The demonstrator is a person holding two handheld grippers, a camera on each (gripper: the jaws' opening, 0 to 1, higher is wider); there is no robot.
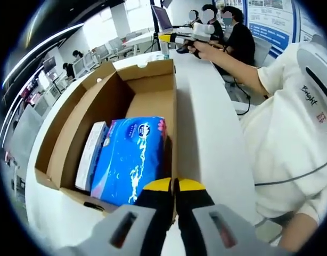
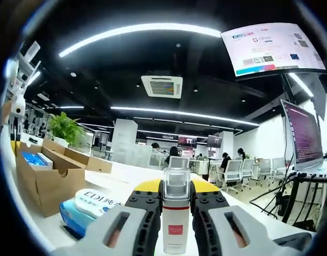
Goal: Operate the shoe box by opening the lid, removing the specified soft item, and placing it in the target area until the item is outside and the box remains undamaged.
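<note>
Matt brown cardboard shoe box holds a glossy blue plastic-wrapped pack

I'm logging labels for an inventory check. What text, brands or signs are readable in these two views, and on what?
"EDI", then characters I cannot read: on the white and blue soft pack on the table.
"Bright": on the person's white sleeve.
Blue pack in the shoe box: logo too blurred.
Red label on the bottle in the right gripper: too small.
Hanging screen: too small.
</note>
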